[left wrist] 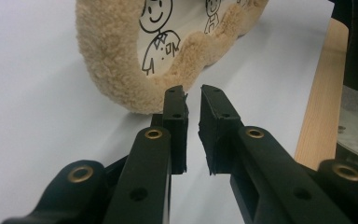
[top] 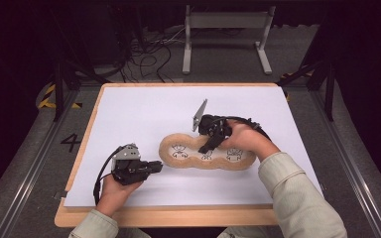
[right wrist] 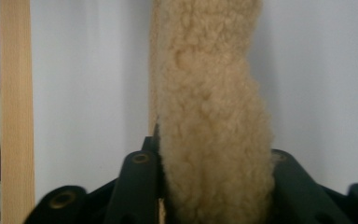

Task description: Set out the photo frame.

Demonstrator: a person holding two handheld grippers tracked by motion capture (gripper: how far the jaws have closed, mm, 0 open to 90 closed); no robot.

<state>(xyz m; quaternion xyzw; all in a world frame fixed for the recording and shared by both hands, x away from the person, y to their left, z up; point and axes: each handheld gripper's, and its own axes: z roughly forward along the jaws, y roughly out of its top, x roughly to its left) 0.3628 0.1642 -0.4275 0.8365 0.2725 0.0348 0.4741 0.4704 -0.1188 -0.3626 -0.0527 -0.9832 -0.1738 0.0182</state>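
A tan plush mat (top: 193, 161) with three cartoon figures drawn on its white inside lies on the white sheet (top: 144, 109). My left gripper (top: 159, 166) lies low just left of the mat's left end. In the left gripper view its jaws (left wrist: 192, 91) stand a narrow gap apart with nothing between them, tips just short of the fleece rim (left wrist: 112, 56). My right gripper (top: 206, 148) reaches down onto the mat's middle from the far side. In the right gripper view the fleece rim (right wrist: 209, 70) fills the space between the right gripper's (right wrist: 213, 149) jaws and touches both.
The sheet covers a wooden table (top: 168, 215), whose edge runs along the front and sides. A grey metal stand (top: 225, 20) and loose cables (top: 149, 54) sit on the floor beyond the table's far edge. Bare sheet lies behind and left of the mat.
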